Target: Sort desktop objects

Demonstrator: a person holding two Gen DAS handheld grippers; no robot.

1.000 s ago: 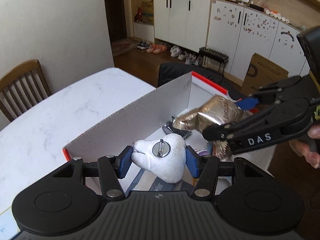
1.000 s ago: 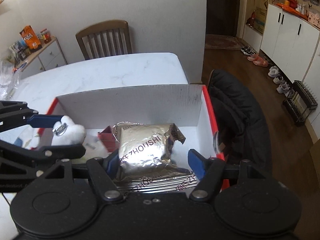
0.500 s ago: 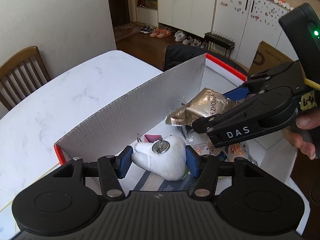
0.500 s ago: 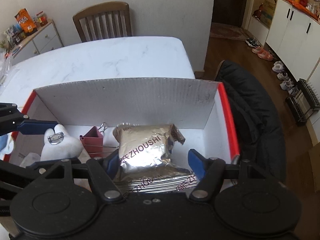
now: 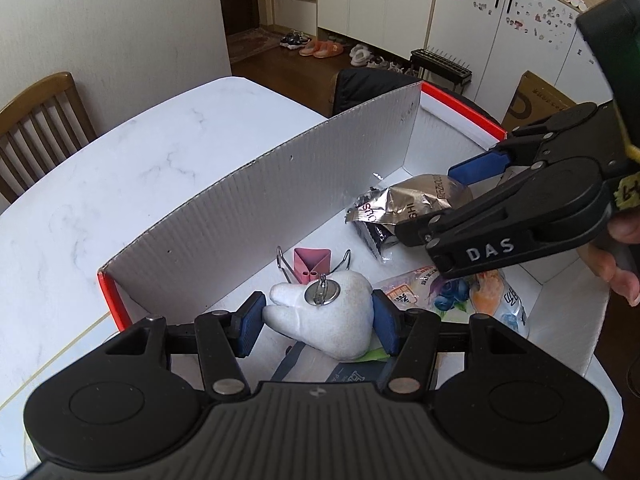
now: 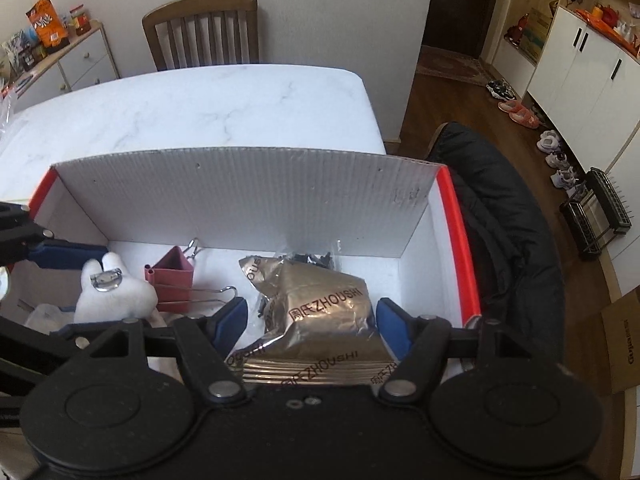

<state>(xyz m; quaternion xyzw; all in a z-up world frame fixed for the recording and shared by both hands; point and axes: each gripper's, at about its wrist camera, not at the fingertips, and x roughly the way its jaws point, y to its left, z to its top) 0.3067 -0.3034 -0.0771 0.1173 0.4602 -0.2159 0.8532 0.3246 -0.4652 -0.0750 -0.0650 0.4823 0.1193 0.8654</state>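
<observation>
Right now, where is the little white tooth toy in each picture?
Left wrist view: the white tooth toy sits low in the middle, between the left gripper's blue pads.
Right wrist view: it is at the left edge, beside the left gripper's blue finger.
Shared landmark: the red binder clip, right next to the toy inside the box.

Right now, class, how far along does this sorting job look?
Done: a red binder clip and printed packets lie in the box. In hand: the left gripper holds a white tooth-shaped badge over the box; the right gripper is open around a gold foil bag. Left: releasing the badge.
</observation>
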